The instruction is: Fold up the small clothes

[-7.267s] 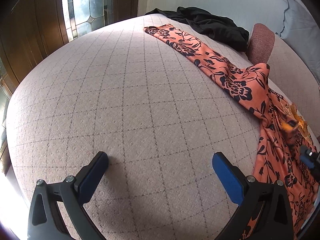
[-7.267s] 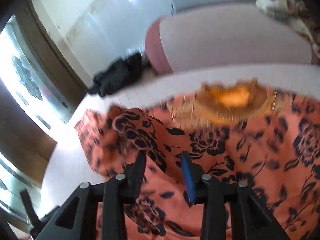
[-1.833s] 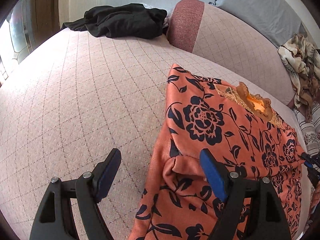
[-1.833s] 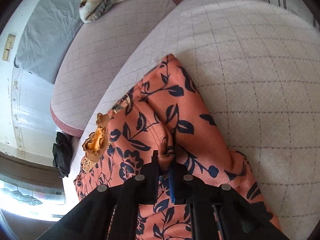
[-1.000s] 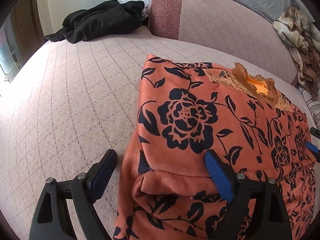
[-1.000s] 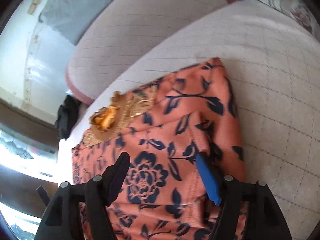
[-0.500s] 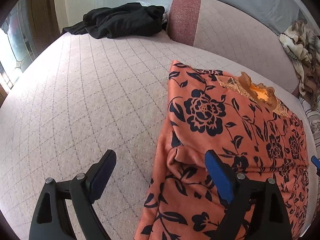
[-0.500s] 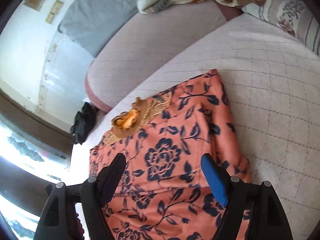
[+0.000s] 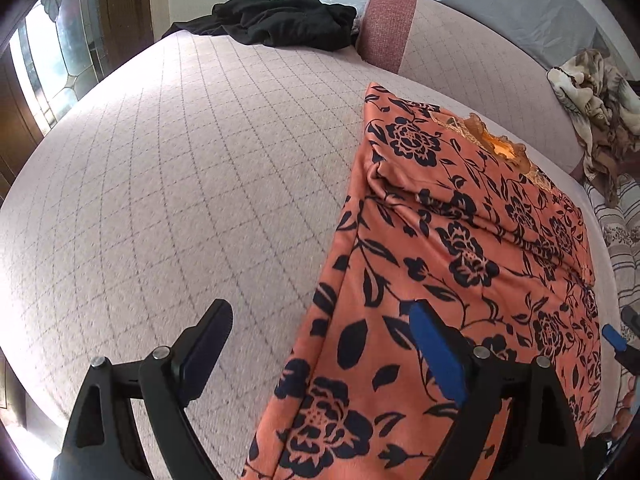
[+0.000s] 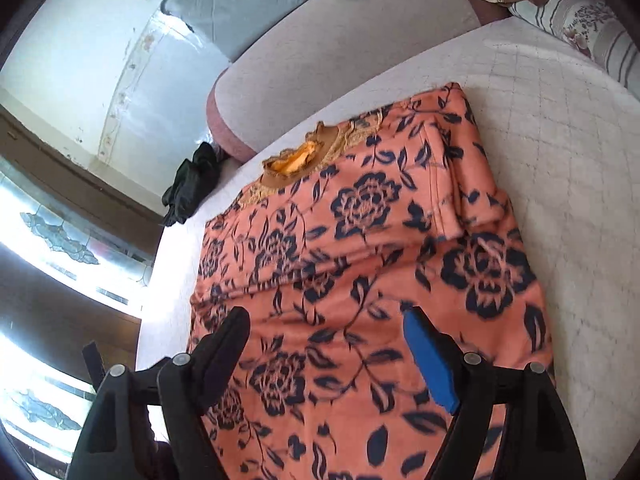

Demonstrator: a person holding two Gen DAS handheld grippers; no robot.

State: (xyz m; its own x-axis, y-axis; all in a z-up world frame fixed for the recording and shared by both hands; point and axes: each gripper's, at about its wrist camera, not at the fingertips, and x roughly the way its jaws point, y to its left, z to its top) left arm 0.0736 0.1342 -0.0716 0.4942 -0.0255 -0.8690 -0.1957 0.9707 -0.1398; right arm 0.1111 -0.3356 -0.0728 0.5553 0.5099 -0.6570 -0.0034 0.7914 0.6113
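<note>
orange cloth with dark flowers, the top (image 9: 460,248) lies flat on the quilted bed (image 9: 180,184), its long axis running from the neckline (image 9: 494,142) at the headboard (image 9: 460,52) end back toward the foot edge where we stand. both sleeves are folded in across the body, so the sides read as straight edges. our left gripper (image 9: 320,344) hangs with its jaws spread wide, straddling the top's left edge and holding nothing. our right gripper (image 10: 326,344) is likewise parted and empty above the lower body of the top (image 10: 360,264). two seconds ago the right one was pinched on the sleeve fold; it has since let go, and both have pulled back toward the hem. a black garment (image 9: 280,20) sits at the far corner, a patterned blanket (image 9: 592,96) by the headboard's other end.
</note>
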